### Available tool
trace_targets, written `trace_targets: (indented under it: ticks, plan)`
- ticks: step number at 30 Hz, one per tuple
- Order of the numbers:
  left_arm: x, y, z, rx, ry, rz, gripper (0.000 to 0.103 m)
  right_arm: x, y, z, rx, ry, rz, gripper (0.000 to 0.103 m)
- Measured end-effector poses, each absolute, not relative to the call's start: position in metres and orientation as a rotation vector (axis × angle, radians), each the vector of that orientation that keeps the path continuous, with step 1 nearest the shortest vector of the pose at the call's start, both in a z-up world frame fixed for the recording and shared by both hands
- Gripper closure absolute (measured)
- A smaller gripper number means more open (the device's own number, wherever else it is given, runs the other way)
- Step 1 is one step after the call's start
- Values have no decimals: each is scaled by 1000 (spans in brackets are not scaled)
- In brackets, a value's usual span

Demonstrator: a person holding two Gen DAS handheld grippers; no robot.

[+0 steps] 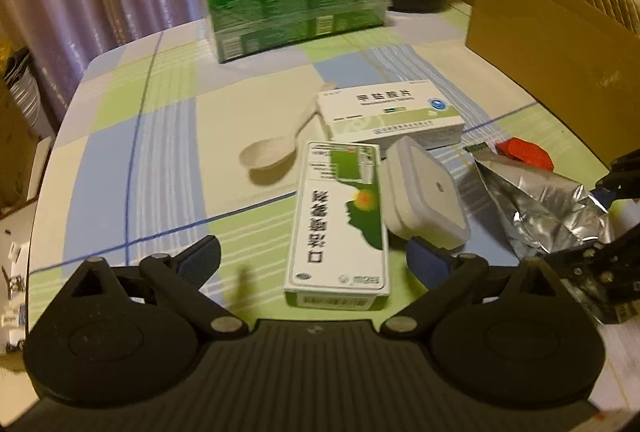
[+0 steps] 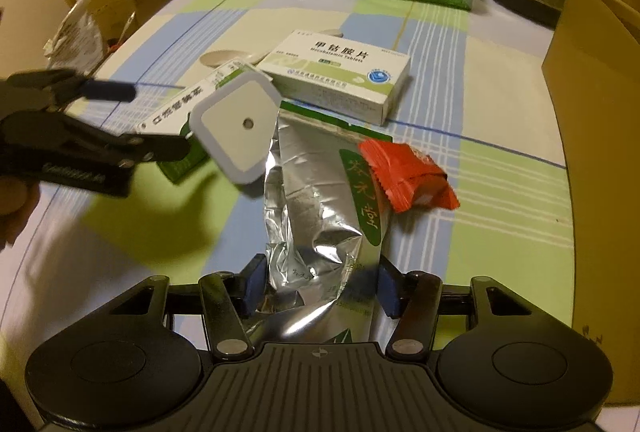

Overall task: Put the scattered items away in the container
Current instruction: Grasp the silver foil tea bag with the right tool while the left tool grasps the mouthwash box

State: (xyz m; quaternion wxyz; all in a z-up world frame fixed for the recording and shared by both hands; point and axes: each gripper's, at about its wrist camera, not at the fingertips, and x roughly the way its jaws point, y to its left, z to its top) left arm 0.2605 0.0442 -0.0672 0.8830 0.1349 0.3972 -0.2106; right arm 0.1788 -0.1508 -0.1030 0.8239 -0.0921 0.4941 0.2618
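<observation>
A: From the left wrist, what shows?

B: The left tool (image 1: 314,260) has its fingers wide apart, straddling the near end of the green-and-white box (image 1: 340,220) without touching it. A white square device (image 1: 424,191) leans on that box; a white spoon (image 1: 276,147) and a tablet box (image 1: 390,115) lie beyond. The cardboard container (image 1: 560,51) stands at the bench's (image 1: 160,151) far right.

A: And the right wrist?

B: Here the right tool (image 2: 320,284) flanks the bottom of the silver foil pouch (image 2: 320,207); whether the pads press it, I cannot tell. A red wrapper (image 2: 408,171) touches the pouch's right edge, barely seen from the left. The spoon is mostly hidden behind the boxes.
</observation>
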Motion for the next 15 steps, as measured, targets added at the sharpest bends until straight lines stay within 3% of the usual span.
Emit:
trace_targets:
  ticks: [3,5,7,15]
  plan:
    - [261,35,-71,329,834,-457,23,173,-153,-102,-207,1054,575,50]
    - [261,30,-73,357,850,-469,45,168,-155,-102,-217,1055,582,50]
    - [257,27,-74,381,863,-469,52,163,-158,-102,-222,1057,588,50]
    - [218,34,-65,340,965,-420,52,138,-176,-99,-233,1074,601,51]
